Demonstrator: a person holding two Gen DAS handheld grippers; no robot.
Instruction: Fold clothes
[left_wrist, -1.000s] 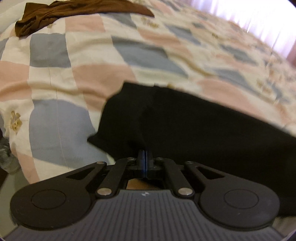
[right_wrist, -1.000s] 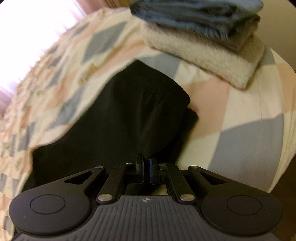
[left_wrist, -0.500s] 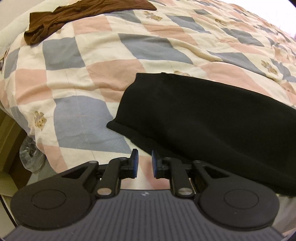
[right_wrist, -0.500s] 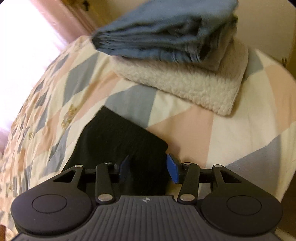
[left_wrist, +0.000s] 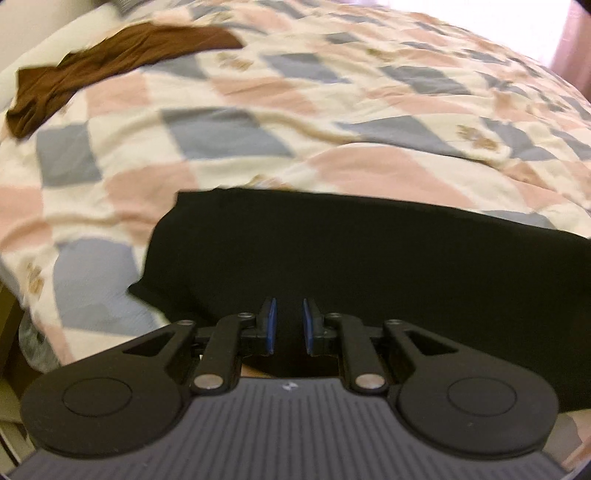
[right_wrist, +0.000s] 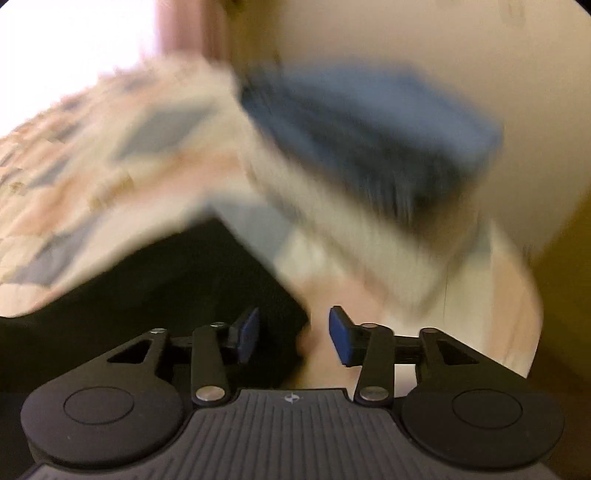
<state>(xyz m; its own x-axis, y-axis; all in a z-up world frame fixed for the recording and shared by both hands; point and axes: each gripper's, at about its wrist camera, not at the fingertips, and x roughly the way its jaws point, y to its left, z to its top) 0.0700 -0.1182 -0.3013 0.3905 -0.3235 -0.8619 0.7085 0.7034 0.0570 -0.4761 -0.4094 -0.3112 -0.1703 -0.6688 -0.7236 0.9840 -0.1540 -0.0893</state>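
A black garment (left_wrist: 351, 258) lies flat across the checked quilt (left_wrist: 258, 122). My left gripper (left_wrist: 287, 323) is open and empty, its blue pads a small gap apart over the garment's near left part. In the blurred right wrist view the same black garment (right_wrist: 147, 295) ends in a corner near my right gripper (right_wrist: 293, 332). That gripper is open wide and empty, straddling the corner's edge and the pink quilt (right_wrist: 351, 291) beside it.
A brown garment (left_wrist: 110, 59) lies crumpled at the quilt's far left. A stack of folded clothes, blue (right_wrist: 369, 129) on cream (right_wrist: 351, 236), sits on the bed's far right, by a beige wall. The bed's edge drops off at the left.
Both grippers were shut on the black garment, then let go and opened. The garment now lies flat. The left gripper has moved back over it; the right view swings and blurs.
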